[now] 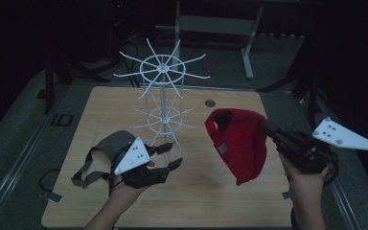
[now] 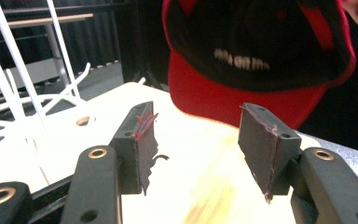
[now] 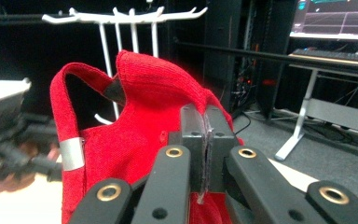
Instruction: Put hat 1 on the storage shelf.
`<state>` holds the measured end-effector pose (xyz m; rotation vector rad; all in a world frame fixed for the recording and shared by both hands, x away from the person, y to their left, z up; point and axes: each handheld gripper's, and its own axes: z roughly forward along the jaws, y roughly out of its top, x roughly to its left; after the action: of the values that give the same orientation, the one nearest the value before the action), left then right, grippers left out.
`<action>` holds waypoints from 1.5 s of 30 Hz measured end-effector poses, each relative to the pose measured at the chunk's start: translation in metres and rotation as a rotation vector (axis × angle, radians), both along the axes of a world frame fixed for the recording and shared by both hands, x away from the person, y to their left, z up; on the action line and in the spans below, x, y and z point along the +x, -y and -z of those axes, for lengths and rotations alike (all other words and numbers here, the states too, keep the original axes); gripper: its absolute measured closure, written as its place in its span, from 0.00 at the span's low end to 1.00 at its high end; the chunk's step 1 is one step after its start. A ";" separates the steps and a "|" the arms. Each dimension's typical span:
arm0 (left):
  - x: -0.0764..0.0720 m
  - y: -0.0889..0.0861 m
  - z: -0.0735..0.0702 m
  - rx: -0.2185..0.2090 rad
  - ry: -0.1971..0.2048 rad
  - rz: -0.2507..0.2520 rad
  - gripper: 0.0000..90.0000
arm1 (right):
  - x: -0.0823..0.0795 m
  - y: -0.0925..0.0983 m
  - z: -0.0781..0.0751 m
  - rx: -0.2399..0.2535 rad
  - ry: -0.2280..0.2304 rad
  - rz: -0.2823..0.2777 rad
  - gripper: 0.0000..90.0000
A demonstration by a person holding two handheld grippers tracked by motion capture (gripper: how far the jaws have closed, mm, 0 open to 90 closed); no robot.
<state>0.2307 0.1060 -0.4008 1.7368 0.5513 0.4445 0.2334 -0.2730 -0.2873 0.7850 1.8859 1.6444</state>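
A red cap (image 1: 239, 143) hangs above the right half of the wooden table (image 1: 196, 201), its opening turned to the left. My right gripper (image 1: 266, 127) is shut on its cloth; in the right gripper view the jaws (image 3: 206, 140) pinch the red fabric (image 3: 135, 93), with the strap and silver buckle at the left. My left gripper (image 1: 172, 155) is low over the table beside the foot of the white wire rack (image 1: 163, 69). Its jaws (image 2: 198, 149) stand open with nothing between them and face the red cap (image 2: 242, 98). A grey cap (image 1: 112, 142) lies just behind the left hand.
The rack stands upright mid-table with hooked arms spreading at two levels. A small round hole (image 1: 210, 102) sits near the far edge. Desk legs and dark equipment stand beyond the table. A monitor (image 3: 335, 18) glows at the upper right in the right gripper view.
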 end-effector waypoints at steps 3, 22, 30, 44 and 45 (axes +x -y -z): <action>-0.004 -0.002 0.007 -0.006 -0.006 0.003 0.52 | 0.005 0.001 -0.008 0.010 0.006 0.017 0.99; -0.011 -0.014 0.039 0.011 -0.058 -0.020 0.52 | 0.049 -0.011 -0.055 0.052 0.047 0.130 0.99; -0.011 -0.017 0.043 0.007 -0.068 -0.022 0.52 | 0.062 -0.025 -0.055 0.032 0.024 0.134 0.99; -0.011 -0.024 0.053 -0.002 -0.087 -0.042 0.52 | 0.066 -0.040 -0.021 -0.028 -0.017 0.078 0.99; -0.011 -0.024 0.053 -0.001 -0.089 -0.045 0.52 | 0.066 -0.040 -0.019 -0.029 -0.020 0.070 0.99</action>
<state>0.2194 0.1303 -0.4541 1.7527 0.6549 0.3995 0.2994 -0.2328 -0.2682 0.8488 1.8698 1.5687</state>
